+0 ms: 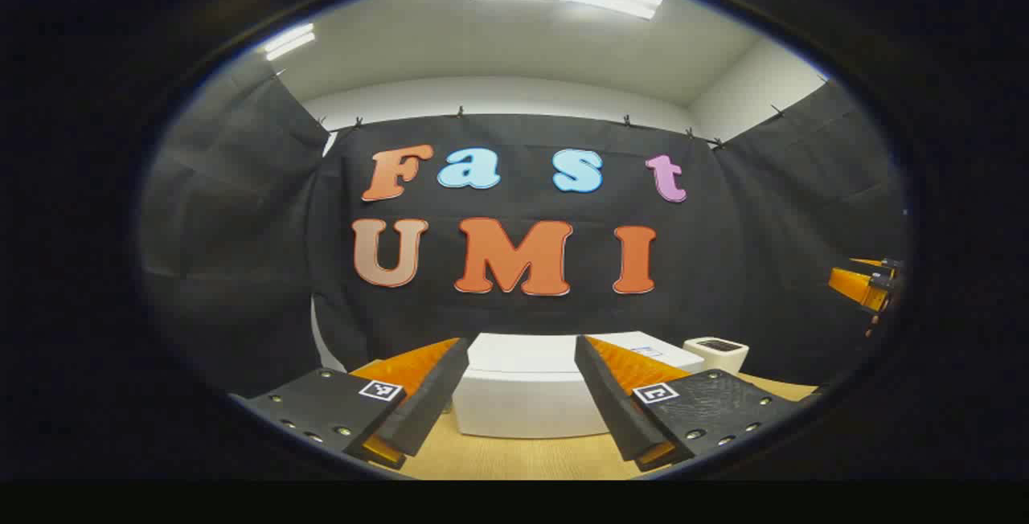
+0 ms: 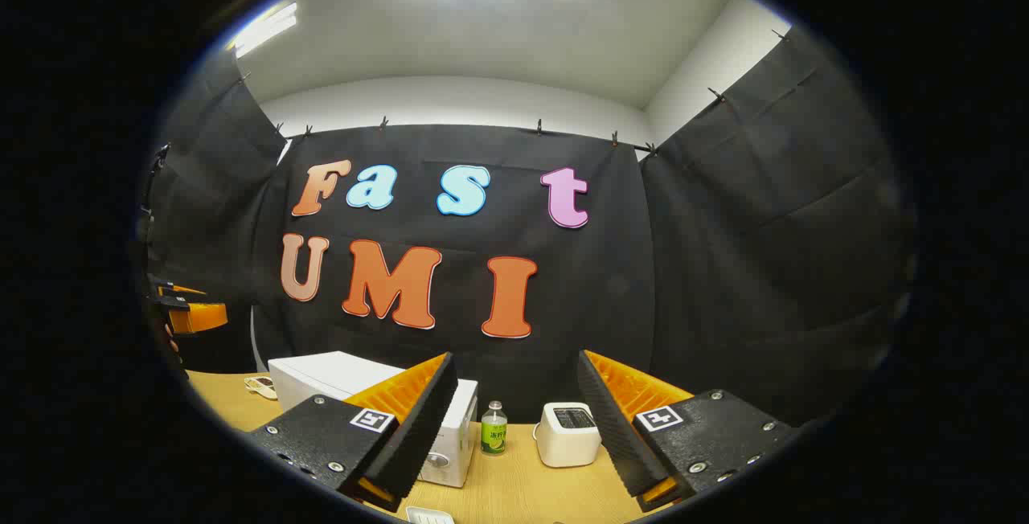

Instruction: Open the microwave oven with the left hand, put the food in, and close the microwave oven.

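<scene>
A white microwave oven (image 1: 526,395) stands on the wooden table straight ahead in the left gripper view, door closed as far as I can tell. My left gripper (image 1: 522,411) hovers in front of it, open with nothing between its fingers. In the right gripper view the microwave oven (image 2: 330,383) sits to the left, partly behind my finger. My right gripper (image 2: 518,435) is open and holds nothing. The left gripper (image 2: 189,311) shows far off at the left edge of that view, and the right gripper (image 1: 864,283) at the right edge of the left gripper view. Which item is the food is unclear.
A small white toaster (image 2: 568,433) and a green-labelled bottle (image 2: 494,427) stand right of the microwave. A small white object (image 2: 428,515) lies at the bottom edge of the table. Something flat and light (image 2: 260,385) lies left of the microwave. Black cloth walls surround the table.
</scene>
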The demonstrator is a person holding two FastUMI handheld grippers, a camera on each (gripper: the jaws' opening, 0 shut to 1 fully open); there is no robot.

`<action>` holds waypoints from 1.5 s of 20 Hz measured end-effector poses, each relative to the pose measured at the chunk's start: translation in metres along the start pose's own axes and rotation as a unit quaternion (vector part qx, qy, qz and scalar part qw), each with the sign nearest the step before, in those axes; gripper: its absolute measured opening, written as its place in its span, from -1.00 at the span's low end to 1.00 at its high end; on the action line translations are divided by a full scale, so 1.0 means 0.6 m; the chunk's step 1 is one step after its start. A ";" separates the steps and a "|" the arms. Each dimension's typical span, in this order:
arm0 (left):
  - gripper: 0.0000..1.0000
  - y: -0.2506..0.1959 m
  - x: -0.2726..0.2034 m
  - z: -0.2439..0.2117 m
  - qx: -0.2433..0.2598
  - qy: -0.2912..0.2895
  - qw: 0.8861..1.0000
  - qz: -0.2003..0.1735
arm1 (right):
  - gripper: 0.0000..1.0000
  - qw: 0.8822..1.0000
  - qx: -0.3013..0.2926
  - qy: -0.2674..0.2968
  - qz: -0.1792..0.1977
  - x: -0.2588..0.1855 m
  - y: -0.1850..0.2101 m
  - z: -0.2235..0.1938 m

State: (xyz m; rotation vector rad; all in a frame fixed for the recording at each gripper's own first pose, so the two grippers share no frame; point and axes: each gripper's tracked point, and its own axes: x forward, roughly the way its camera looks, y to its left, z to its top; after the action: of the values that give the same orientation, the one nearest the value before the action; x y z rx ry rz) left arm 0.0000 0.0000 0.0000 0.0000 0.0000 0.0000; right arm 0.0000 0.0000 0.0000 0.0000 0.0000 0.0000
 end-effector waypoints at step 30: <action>0.75 -0.106 0.006 -0.095 0.005 0.016 0.999 -0.042 | 0.87 0.999 -0.012 0.025 0.033 -0.035 0.021 -0.073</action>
State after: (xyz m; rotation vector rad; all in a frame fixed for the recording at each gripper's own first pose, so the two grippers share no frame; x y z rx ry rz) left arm 0.0035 -0.0636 -0.0567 0.0097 0.0312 -0.0837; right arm -0.0213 0.0126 -0.0437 -0.0241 0.0508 0.0669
